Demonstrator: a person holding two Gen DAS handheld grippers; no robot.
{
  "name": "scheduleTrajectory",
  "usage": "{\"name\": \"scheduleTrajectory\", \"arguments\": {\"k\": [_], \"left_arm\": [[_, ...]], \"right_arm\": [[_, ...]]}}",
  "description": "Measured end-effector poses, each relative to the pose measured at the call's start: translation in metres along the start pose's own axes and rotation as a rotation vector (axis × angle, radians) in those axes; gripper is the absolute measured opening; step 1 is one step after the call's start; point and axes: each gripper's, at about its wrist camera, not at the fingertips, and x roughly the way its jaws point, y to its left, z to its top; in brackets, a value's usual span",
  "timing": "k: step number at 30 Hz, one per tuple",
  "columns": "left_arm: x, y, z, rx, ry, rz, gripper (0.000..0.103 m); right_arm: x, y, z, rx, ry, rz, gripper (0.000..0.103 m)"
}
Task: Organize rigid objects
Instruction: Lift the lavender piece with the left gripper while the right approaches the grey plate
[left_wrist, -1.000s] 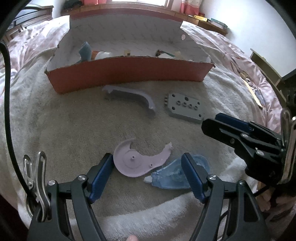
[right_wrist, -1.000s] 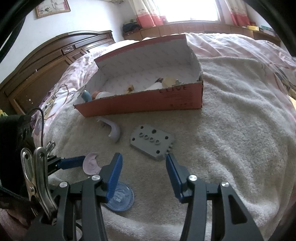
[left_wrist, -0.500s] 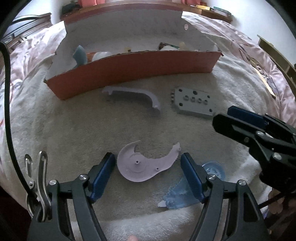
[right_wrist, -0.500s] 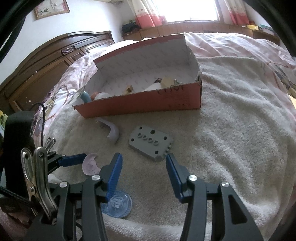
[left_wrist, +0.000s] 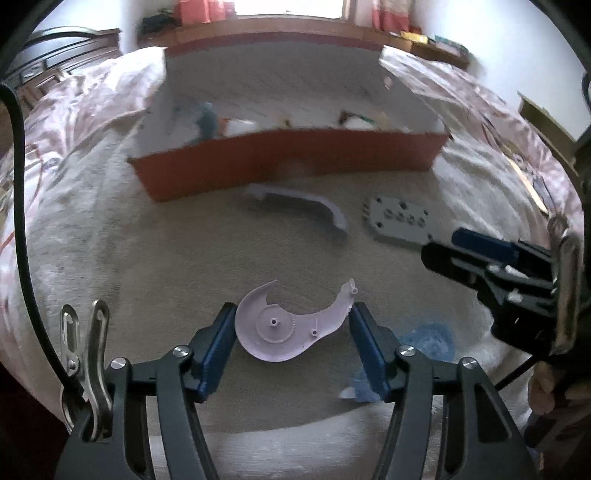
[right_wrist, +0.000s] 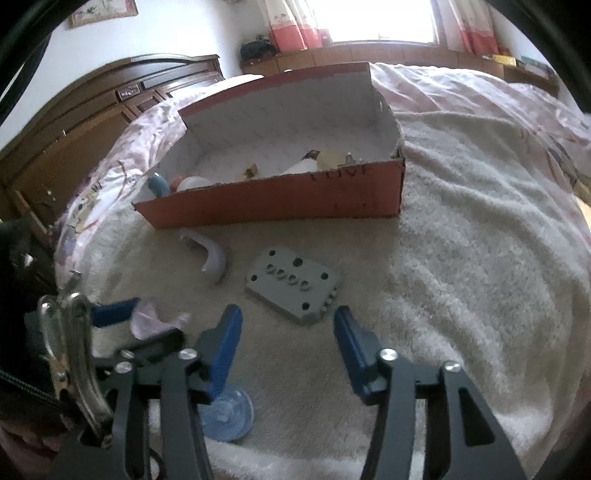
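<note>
Left tool (left_wrist: 291, 325) seemingly astride lilac piece (left_wrist: 291, 328)

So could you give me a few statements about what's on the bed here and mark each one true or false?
1. The lilac curved plastic piece lies between the left claw's blue fingers. True; the claw is closing on it.
2. The grey plate with holes is inside the orange cardboard box. False: it lies on the beige blanket in front of the box.
3. The right claw is clamped on the grey plate. False: it is opening, with nothing between its fingers.
4. The box already has several items in it. True.
5. The clear blue disc-shaped piece stands upright against the box. False: it lies flat near the claws.
</note>
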Motion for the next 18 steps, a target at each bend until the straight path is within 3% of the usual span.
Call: {"name": "scheduleTrajectory", "arguments": {"k": [12, 18], "left_arm": [[-0.011, 0.03, 0.0, -0.081, -0.056, -0.009, 0.063], [-0.008, 0.029, 0.0, -0.09, -0.054, -0.012, 0.063]], "right_arm": [[0.034, 0.018, 0.02, -0.229, 0.021, -0.057, 0.069], [0.033, 0.024, 0.013, -0.259, 0.007, -0.073, 0.067]]}}
